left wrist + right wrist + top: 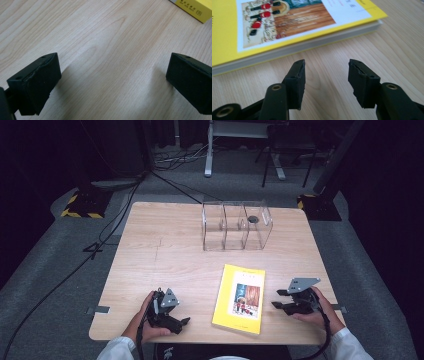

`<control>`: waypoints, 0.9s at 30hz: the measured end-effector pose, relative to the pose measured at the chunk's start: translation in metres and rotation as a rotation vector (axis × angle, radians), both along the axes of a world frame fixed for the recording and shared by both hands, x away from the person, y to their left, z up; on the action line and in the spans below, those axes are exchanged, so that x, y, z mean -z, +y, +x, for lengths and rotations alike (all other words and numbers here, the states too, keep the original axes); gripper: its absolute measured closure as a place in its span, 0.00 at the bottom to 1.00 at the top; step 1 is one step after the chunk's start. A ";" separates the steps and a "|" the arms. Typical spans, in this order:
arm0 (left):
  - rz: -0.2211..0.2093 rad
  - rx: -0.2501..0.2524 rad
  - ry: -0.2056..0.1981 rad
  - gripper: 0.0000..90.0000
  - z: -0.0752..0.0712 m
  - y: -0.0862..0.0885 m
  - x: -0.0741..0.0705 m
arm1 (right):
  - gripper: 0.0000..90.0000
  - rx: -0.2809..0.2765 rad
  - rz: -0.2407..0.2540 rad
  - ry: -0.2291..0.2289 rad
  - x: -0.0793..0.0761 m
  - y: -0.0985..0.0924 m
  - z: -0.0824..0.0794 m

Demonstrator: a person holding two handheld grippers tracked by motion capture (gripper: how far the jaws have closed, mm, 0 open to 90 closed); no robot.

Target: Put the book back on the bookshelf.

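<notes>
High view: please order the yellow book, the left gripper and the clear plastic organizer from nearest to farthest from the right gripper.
From the right gripper, at the table's near right edge:
1. Yellow book, flat on the table just to its left.
2. Clear plastic organizer, at the table's far side, beyond the book.
3. Left gripper, across the book, at the near left.
The last two are close; the order is uncertain.

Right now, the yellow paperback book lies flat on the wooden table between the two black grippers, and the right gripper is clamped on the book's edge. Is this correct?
Not quite. The right gripper is not clamped on the yellow paperback book: the right gripper view shows its jaws apart with nothing between them, just short of the book's edge. The rest holds: the book lies flat on the wooden table between both grippers.
</notes>
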State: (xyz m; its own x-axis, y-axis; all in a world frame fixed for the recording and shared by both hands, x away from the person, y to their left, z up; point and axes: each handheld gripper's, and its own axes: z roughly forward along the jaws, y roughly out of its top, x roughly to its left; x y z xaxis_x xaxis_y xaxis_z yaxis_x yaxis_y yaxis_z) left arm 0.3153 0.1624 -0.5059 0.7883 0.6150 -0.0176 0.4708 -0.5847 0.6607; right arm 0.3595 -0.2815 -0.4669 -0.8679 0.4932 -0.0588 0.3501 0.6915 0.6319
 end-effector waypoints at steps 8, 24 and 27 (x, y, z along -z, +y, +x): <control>-0.003 0.022 0.002 0.00 -0.001 -0.013 0.000 | 0.55 -0.047 -0.114 0.062 0.001 0.032 0.008; -0.001 0.054 0.000 0.00 0.000 -0.026 0.000 | 0.54 -0.123 -0.170 0.109 0.000 0.044 0.006; -0.002 0.061 0.003 0.00 0.000 -0.027 0.000 | 0.54 -0.140 -0.195 0.130 0.000 0.045 0.004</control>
